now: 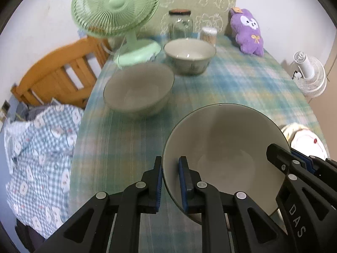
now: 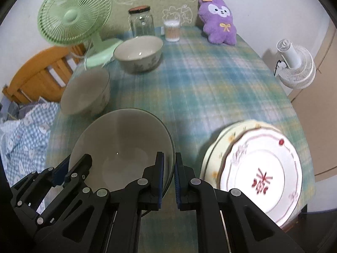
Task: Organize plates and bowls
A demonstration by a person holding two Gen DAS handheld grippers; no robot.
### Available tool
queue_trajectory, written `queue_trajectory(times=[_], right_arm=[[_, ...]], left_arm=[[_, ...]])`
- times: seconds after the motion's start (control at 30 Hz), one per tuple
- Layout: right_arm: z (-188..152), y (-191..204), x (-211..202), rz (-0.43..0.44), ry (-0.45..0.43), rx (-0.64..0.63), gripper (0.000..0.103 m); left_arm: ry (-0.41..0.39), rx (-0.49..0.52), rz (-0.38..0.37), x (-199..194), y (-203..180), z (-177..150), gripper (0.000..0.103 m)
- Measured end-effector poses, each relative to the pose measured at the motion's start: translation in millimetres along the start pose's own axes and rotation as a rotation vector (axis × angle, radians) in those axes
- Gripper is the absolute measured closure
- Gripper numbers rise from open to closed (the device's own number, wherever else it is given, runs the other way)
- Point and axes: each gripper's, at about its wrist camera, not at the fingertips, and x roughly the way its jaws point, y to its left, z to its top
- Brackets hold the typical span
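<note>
A grey bowl is held between both grippers above the table's near edge. My left gripper is shut on its left rim. My right gripper is shut on its right rim; the bowl shows in the right wrist view too. The right gripper shows in the left wrist view. A second grey bowl sits at the table's left, also in the right wrist view. A third, patterned bowl stands further back. A white patterned plate lies on a yellow plate at near right.
A green fan, a glass jar, a cotton swab tub and a purple plush stand at the back of the checked tablecloth. A wooden chair is left, a white fan right.
</note>
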Motion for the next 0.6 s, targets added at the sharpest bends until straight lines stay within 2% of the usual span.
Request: queue_trajectory(times=[0.3, 0.47, 0.6], right_arm=[[-32, 4, 13, -0.017, 0.066, -0.014, 0.091], [-34, 3, 13, -0.025, 0.068, -0.023, 0.091], [-34, 4, 14, -0.013, 0.100, -0.043, 0.091]], left_arm=[[0.054, 0.008, 0.004, 8, 1, -28, 0.091], [0.035, 0.017, 0.011, 5, -1, -32, 0.091], [0.065, 0.050, -0.015, 8, -5, -33, 0.073]])
